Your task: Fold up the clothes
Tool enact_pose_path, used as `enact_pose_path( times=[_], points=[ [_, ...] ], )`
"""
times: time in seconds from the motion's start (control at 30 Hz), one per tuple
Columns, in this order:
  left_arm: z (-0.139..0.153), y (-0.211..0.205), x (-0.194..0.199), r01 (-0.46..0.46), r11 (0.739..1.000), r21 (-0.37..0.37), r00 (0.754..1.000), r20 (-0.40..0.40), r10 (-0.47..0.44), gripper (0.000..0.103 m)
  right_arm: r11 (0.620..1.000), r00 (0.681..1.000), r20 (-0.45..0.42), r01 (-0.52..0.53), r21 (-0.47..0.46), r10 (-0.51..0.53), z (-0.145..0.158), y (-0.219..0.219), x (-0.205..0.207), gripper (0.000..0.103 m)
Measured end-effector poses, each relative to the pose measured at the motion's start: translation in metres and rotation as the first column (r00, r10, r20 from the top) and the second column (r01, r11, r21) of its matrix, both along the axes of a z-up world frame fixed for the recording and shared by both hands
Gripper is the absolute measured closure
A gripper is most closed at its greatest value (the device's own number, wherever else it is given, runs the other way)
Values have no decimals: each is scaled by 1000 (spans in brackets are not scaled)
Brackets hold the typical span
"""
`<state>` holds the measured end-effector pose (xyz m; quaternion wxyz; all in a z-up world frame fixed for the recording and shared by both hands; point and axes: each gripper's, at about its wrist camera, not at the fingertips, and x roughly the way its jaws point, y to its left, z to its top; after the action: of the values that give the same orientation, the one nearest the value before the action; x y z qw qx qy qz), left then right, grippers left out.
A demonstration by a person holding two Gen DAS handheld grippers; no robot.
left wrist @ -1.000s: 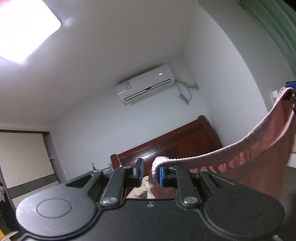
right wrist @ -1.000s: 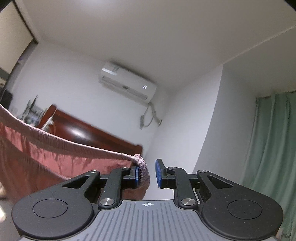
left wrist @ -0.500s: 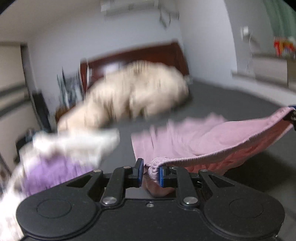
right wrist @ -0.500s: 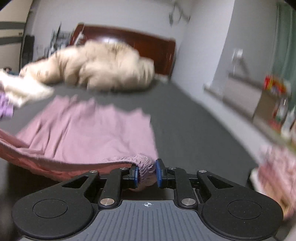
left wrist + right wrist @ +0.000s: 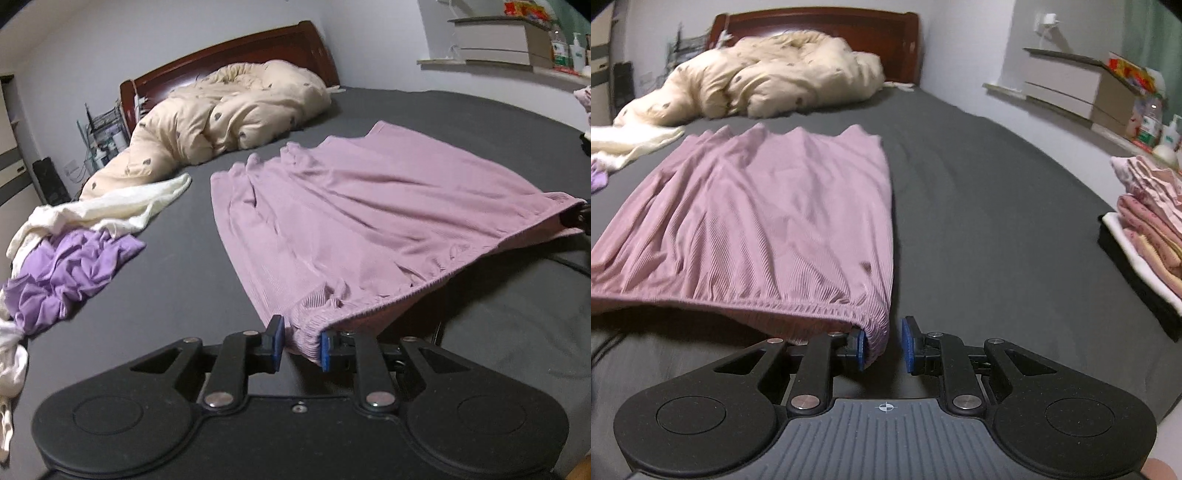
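A pink ribbed skirt (image 5: pixel 369 206) lies spread on the dark grey bed sheet (image 5: pixel 166 288), hem toward the headboard. Its elastic waistband is held just above the sheet at the near edge, stretched between both grippers. My left gripper (image 5: pixel 301 345) is shut on the bunched left end of the waistband. In the right wrist view the skirt (image 5: pixel 768 206) fans out ahead, and my right gripper (image 5: pixel 884 345) is shut on the waistband's right end, which sits against the left pad. The right gripper's tip also shows at the far right of the left wrist view.
A beige duvet (image 5: pixel 768 81) is heaped by the wooden headboard. A cream garment (image 5: pixel 110 210) and a crumpled purple one (image 5: pixel 70 269) lie left of the skirt. A folded stack of pink clothes (image 5: pixel 1148 221) sits at the bed's right edge, under a wall shelf (image 5: pixel 1071 99).
Both grippers swung down from pointing at the ceiling with the skirt hanging between them. The skirt now lies laid out over the bed, with only the waistband still raised.
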<state>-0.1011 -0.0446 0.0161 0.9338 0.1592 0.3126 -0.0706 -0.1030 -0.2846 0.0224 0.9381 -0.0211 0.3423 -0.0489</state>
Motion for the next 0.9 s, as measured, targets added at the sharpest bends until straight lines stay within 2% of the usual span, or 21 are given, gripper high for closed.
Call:
enact_pose_path(
  times=[0.17, 0.3, 0.37, 0.43, 0.5, 0.53, 0.77, 0.9],
  points=[
    [-4, 10, 1, -13, 1000, 13, 1000, 2, 13, 76, 999, 999, -15, -36, 26, 36, -3, 2, -6, 84],
    [-4, 16, -4, 27, 1000, 8, 1000, 11, -27, 75, 988, 996, -25, -85, 130, 89, 6, -13, -9, 84],
    [-1, 20, -6, 38, 999, 3, 999, 9, -39, 70, 978, 992, -25, -121, 168, 126, 10, -22, -13, 84],
    [1, 25, -10, 52, 999, 5, 999, 14, -52, 60, 972, 988, -27, -145, 185, 153, 16, -32, -19, 67],
    [4, 29, -16, 75, 997, 6, 997, 17, -75, 52, 969, 986, -34, -154, 195, 164, 21, -42, -26, 54],
    [6, 31, -18, 83, 996, 8, 996, 18, -84, 48, 969, 986, -40, -152, 197, 162, 24, -48, -31, 51],
    [8, 40, -37, 98, 995, 13, 995, -1, -98, 42, 948, 964, -160, -162, 273, 211, 44, -77, -61, 51],
    [16, 38, -42, 120, 993, -10, 993, 17, -120, 41, 943, 950, -204, -174, 285, 236, 70, -93, -86, 51]
  ],
)
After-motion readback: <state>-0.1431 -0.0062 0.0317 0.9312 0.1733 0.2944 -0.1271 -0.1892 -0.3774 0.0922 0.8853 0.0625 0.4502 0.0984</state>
